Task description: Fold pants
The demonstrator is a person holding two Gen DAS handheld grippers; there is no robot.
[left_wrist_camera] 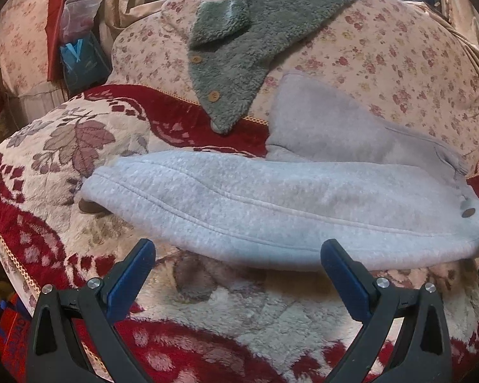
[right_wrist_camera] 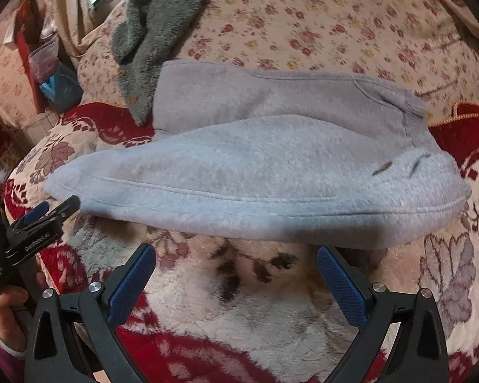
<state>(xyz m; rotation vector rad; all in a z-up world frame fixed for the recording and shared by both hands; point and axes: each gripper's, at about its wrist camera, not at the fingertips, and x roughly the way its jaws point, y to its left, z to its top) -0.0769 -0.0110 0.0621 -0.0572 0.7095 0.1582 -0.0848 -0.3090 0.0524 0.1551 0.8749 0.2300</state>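
Observation:
The light grey fleece pants [left_wrist_camera: 271,210] lie folded in two layers on the red and cream blanket [left_wrist_camera: 271,319], with a brown button near the right end. They show in the right wrist view [right_wrist_camera: 255,166] too. My left gripper [left_wrist_camera: 238,252] is open and empty, just short of the pants' near hem. My right gripper [right_wrist_camera: 236,255] is open and empty, also just short of the near hem. The left gripper also shows in the right wrist view [right_wrist_camera: 52,206] at the pants' left end, held by a hand.
A dark grey fleece jacket [left_wrist_camera: 255,41] with wooden buttons lies on the floral quilt [left_wrist_camera: 399,57] behind the pants, its tip close to them. Bags and boxes [left_wrist_camera: 76,48] stand at the far left by the curtain. The blanket's edge [left_wrist_camera: 12,261] drops off at left.

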